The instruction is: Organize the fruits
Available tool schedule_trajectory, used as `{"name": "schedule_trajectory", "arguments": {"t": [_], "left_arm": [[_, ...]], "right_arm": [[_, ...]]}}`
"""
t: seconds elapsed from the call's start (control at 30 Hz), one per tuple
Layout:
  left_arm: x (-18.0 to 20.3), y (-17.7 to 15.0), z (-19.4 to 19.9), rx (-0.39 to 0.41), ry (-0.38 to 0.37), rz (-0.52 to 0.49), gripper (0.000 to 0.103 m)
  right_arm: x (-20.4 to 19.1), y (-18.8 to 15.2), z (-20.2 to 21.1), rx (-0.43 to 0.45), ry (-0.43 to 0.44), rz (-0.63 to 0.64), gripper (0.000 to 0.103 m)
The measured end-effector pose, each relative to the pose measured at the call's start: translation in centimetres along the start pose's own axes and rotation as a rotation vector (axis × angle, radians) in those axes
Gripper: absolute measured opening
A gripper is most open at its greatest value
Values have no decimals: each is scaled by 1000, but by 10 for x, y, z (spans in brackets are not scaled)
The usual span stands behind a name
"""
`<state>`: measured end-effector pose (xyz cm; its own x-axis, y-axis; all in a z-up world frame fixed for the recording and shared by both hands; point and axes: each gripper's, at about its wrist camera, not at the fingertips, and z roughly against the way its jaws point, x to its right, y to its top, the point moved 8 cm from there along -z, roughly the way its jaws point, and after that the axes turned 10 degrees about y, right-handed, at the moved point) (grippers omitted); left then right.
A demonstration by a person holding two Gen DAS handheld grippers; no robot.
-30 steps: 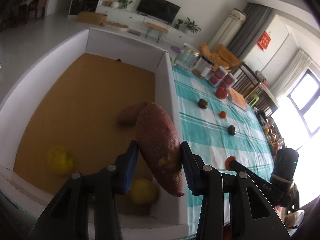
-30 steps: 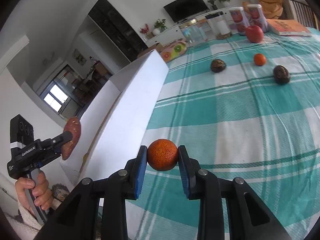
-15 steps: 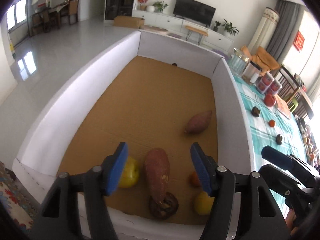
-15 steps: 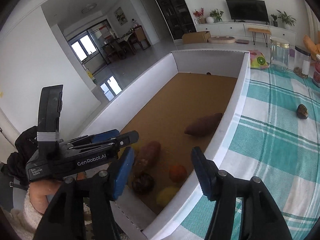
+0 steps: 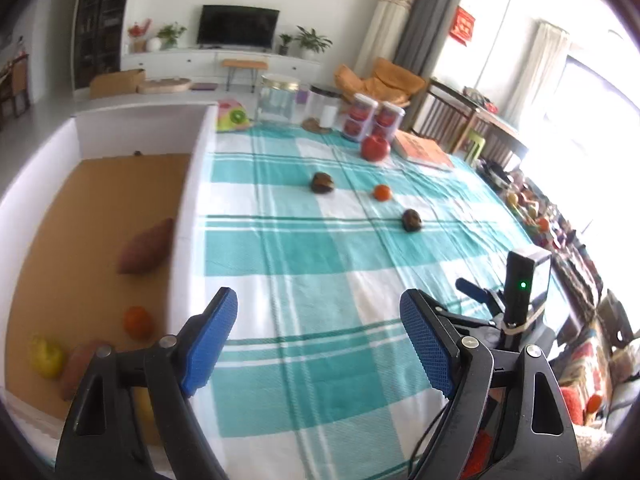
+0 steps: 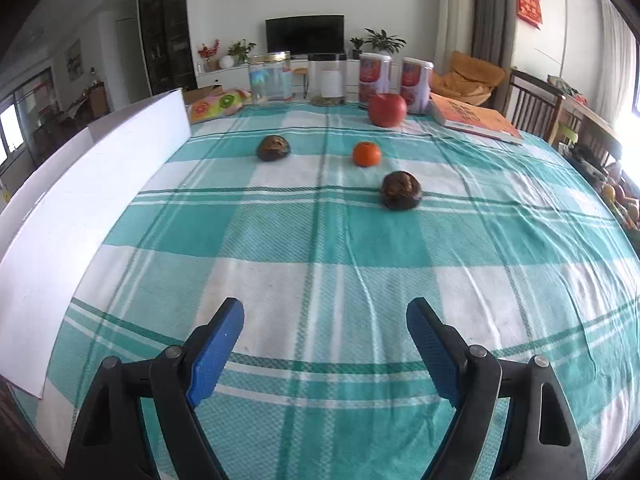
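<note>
Both grippers are open and empty above the teal checked tablecloth (image 6: 320, 240). My left gripper (image 5: 320, 340) hovers by the white-walled box (image 5: 188, 184). The box holds a sweet potato (image 5: 146, 246), an orange (image 5: 137, 322), a yellow fruit (image 5: 46, 356) and a second sweet potato (image 5: 78, 366). My right gripper (image 6: 324, 344) faces the fruits on the cloth: two dark brown fruits (image 6: 273, 147) (image 6: 401, 190), an orange (image 6: 366, 154) and a red apple (image 6: 387, 109). They also show in the left wrist view: dark fruits (image 5: 322, 182) (image 5: 412, 220), orange (image 5: 382, 192), apple (image 5: 375, 147).
Jars and canisters (image 6: 374, 74) line the table's far edge, with a book (image 6: 472, 120) at the far right and a fruit-print pouch (image 6: 216, 102) at the far left. The box's white wall (image 6: 80, 184) borders the cloth on the left. Chairs (image 6: 532, 104) stand at the right.
Both grippers have swung from over the box to face the table. The sweet potato and the orange they held a second ago now lie in the box.
</note>
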<state>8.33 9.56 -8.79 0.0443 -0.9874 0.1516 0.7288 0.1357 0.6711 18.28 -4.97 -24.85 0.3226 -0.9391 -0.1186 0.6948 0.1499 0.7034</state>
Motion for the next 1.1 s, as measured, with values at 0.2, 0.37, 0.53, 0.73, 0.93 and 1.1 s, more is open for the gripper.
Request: {"name": "schedule_trajectory", "arguments": {"t": [0.2,0.37,0.53,0.73,0.93,1.1], "left_arm": [[57,-26,-79,-75,46,-111,85],[58,-22,-120,-42,175,-157,85],[46,-20,-145,-41,256,-166,85],[36,-23,-154,-73,259,-121,88],[38,-24,-156,-82,269,-131,93],[38,-24,-156,-83,269,-130,93]], "right_arm": [[50,-15,15,28,-59,-115,84],[48,-18,9,-6,-28,-142,83],[50,-22,3,-26,-4,-167,84],[49,-22,1,-29,8,-170,87],[48,-22,1,-37,12,-165,90],[46,-22,0,-44,15,-159,93]]}}
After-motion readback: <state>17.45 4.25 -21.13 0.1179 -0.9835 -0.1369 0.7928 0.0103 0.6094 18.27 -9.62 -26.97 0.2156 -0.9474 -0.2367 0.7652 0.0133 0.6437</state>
